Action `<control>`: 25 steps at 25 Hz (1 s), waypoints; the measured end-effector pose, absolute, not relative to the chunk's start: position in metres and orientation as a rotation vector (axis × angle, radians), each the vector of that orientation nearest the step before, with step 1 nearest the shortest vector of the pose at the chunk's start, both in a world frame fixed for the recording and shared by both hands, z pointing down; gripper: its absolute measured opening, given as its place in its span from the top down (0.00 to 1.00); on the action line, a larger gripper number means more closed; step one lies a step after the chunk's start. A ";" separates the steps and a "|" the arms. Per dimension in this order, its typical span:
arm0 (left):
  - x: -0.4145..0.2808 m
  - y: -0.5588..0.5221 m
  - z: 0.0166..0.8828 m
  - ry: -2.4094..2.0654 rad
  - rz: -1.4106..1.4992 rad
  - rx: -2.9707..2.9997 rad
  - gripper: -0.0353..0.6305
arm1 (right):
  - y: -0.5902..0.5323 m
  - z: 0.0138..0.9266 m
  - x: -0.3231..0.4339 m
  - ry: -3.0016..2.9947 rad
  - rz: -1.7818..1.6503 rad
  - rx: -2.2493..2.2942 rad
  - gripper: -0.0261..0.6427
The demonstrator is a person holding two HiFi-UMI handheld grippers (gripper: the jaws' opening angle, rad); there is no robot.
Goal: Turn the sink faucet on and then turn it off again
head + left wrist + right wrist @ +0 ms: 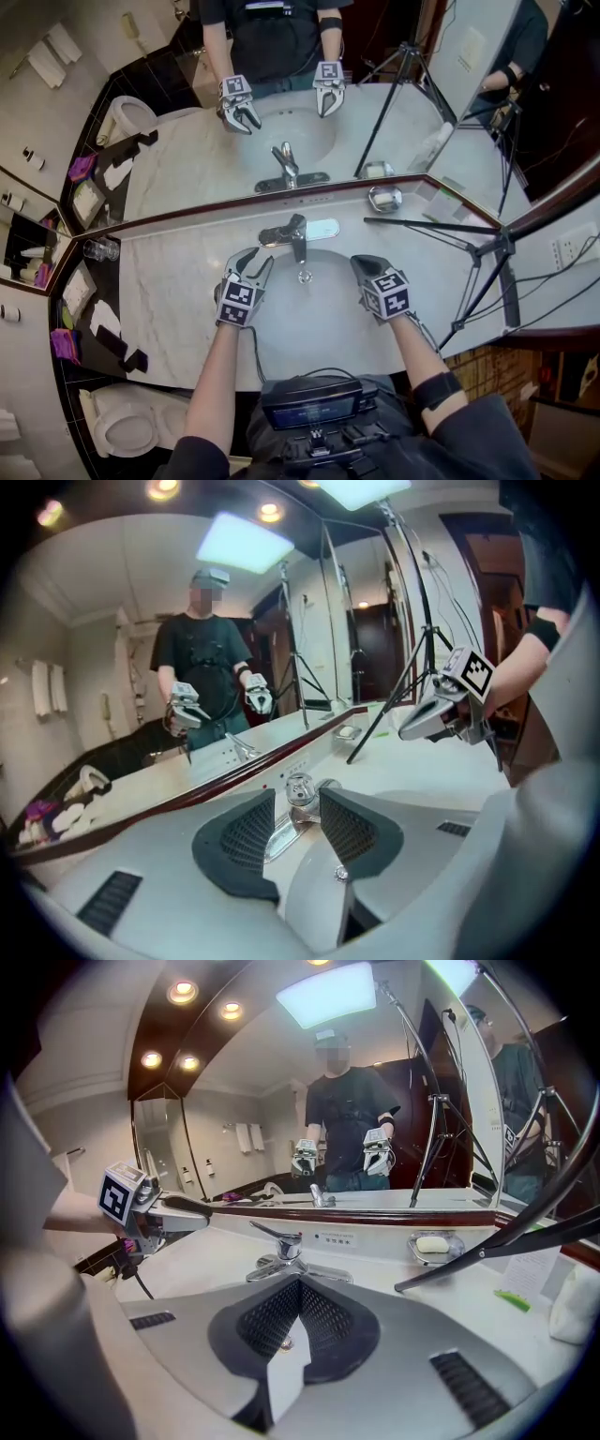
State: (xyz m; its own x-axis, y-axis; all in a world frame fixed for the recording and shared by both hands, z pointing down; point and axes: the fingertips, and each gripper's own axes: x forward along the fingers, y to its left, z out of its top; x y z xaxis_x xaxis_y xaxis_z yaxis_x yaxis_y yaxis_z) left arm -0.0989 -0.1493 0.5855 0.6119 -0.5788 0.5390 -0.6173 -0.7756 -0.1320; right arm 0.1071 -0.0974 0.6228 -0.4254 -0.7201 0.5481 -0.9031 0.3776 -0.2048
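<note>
Tabletop [178, 300]: pale marble. It carries the faucet at its back edge, right under the mirror.
Sink basin [328, 309]: directly in front of the faucet. I see no water running into it.
Left tool [256, 261]: just to the front-left of the faucet and the nearer of my two. Its jaws stand apart with nothing pinched between them, and the pads don't look to be touching any metal.
Right tool [364, 265]: front-right of the faucet and farther off. Its jaws are shut together on nothing and it hangs over the basin.
Faucet [298, 239]: chrome, single-handle type, with the spout pointing out over the basin.
Lever [267, 1230]: the long axis runs from the faucet's top out to the left, toward my left tool. In the left gripper view it lines up with the gap between the jaws, so I judge the left tool should go straight ahead and take it.
</note>
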 end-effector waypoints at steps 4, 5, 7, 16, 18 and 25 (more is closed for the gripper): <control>-0.073 -0.158 0.608 -0.915 1.122 2.882 0.68 | -0.099 0.626 0.113 -2.260 0.695 1.421 0.92; -0.067 -0.162 0.612 -0.892 1.187 2.916 0.68 | -0.100 0.627 0.115 -2.257 0.698 1.424 0.92; -0.058 -0.169 0.620 -0.844 1.312 2.976 0.63 | -0.101 0.627 0.118 -2.248 0.701 1.433 0.92; -0.027 -0.201 0.643 -0.632 1.757 3.160 0.61 | -0.099 0.633 0.133 -2.218 0.721 1.459 0.92; -0.023 -0.204 0.648 -0.593 1.805 3.170 0.61 | -0.099 0.635 0.136 -2.212 0.727 1.465 0.92; -0.018 -0.210 0.662 -0.546 1.870 3.179 0.64 | -0.100 0.640 0.141 -2.193 0.741 1.474 0.92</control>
State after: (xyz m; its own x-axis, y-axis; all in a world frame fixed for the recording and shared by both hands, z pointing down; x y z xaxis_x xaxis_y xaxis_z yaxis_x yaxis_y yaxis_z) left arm -0.0175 -0.2101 0.6621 0.4998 -0.5067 0.7024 0.0488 -0.7932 -0.6069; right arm 0.1410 -0.0999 0.6400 -0.3674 -0.7205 0.5881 -0.9296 0.3054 -0.2065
